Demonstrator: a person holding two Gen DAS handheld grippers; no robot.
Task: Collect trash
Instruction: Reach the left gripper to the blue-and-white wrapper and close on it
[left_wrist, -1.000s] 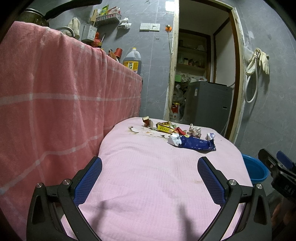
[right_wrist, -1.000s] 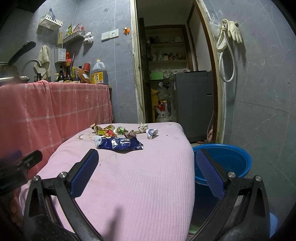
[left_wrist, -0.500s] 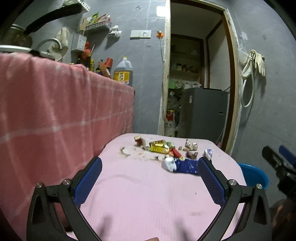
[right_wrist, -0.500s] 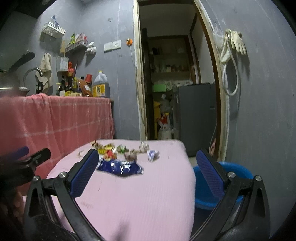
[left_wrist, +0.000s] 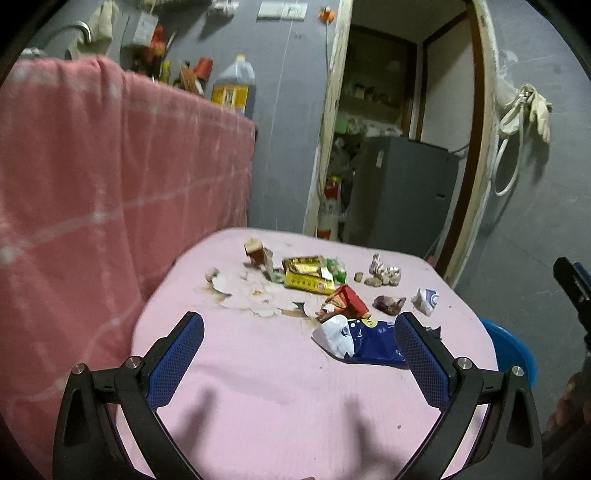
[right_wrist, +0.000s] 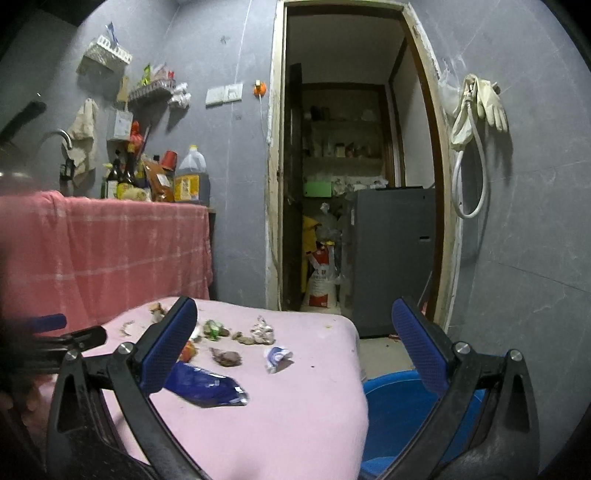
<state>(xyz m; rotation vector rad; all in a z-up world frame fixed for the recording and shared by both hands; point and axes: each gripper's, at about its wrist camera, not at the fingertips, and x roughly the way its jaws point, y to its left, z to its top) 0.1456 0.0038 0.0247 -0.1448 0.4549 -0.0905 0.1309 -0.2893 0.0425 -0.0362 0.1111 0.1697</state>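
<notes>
Left wrist view: my left gripper (left_wrist: 298, 332) stands wide apart and holds nothing, poised above the near half of the pink-covered table (left_wrist: 280, 406). My right gripper (right_wrist: 294, 328) is likewise spread wide and empty, over the table's right edge.

Nearest the grippers lies the blue snack bag (left_wrist: 365, 341), flat on the cloth towards the right edge, its right end hidden behind my left gripper's right finger. Just beyond it sit a red wrapper (left_wrist: 347, 300), a brownish lump (left_wrist: 388, 304) and a crumpled white-and-blue paper (left_wrist: 425, 301). Further in, towards the far edge, are the torn white scraps (left_wrist: 247, 291), a yellow packet (left_wrist: 308, 282) and a small brown carton (left_wrist: 255, 251). The blue basin (right_wrist: 399, 406) stands on the floor just beside the table's right edge, below table level; I judge it the likely receptacle.

Assessment: collection has not begun; all trash remains on the table. This is the approach step. The next move calls for lowering one gripper onto the blue snack bag, the nearest piece. It lies flat, so a finger must get under an edge, or the jaws must pinch a raised fold, before closing.
</notes>
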